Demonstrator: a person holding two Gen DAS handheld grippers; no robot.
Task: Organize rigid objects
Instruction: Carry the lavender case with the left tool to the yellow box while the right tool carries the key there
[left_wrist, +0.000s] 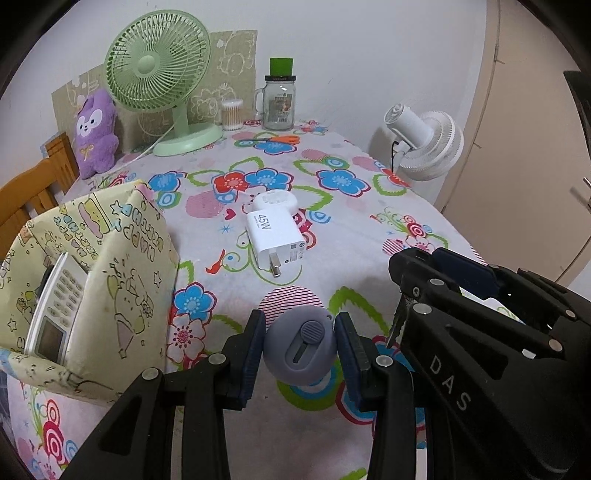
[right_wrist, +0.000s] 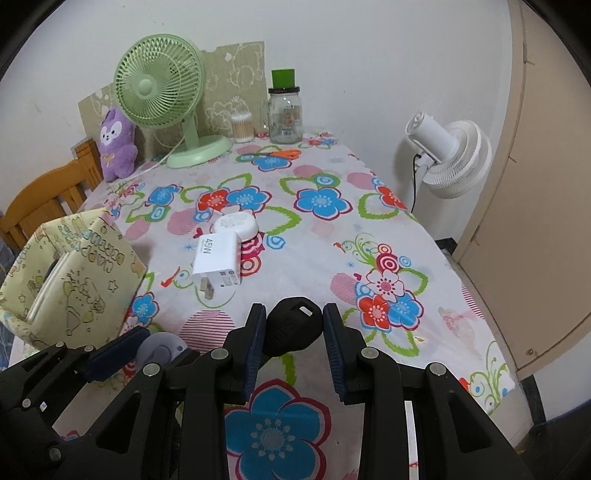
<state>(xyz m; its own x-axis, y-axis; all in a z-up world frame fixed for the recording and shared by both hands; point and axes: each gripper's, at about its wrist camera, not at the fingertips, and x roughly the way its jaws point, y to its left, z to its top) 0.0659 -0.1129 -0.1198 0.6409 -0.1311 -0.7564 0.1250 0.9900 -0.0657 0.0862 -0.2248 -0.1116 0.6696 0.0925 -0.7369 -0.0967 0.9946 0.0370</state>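
Nearest the camera, the left gripper (left_wrist: 300, 349) is clamped on a round grey gadget (left_wrist: 300, 345) with a slider button on its face, holding it above the near edge of the table (left_wrist: 354, 229), whose cloth is printed with blue, red and pink flowers. Just beside it on the right, the right gripper (right_wrist: 294, 330) is closed around a black key head (right_wrist: 293, 326) with a slot at its top; from the left wrist view metal key blades hang beneath that gripper, whose arm carries the letters "DAS".

At the table's near left edge stands a yellow cartoon-print storage box (left_wrist: 122, 266) with "HAPPY BIRTHDAY" lettering, and a white remote control (left_wrist: 55, 310) leans inside it.

Around the middle of the table lies a white charger plug (left_wrist: 275, 240) marked "45W", prongs toward the camera, touching a small white oval case (left_wrist: 275, 201) just behind it.

Along the far edge sit a purple plush toy (left_wrist: 94, 136), a green desk fan (left_wrist: 159, 70), a tub of cotton swabs (left_wrist: 232, 114), orange-handled scissors (left_wrist: 282, 139) and a labelled glass mug jar (left_wrist: 279, 101) topped by a green cap. A white standing fan (left_wrist: 424, 144) is beyond the right edge.
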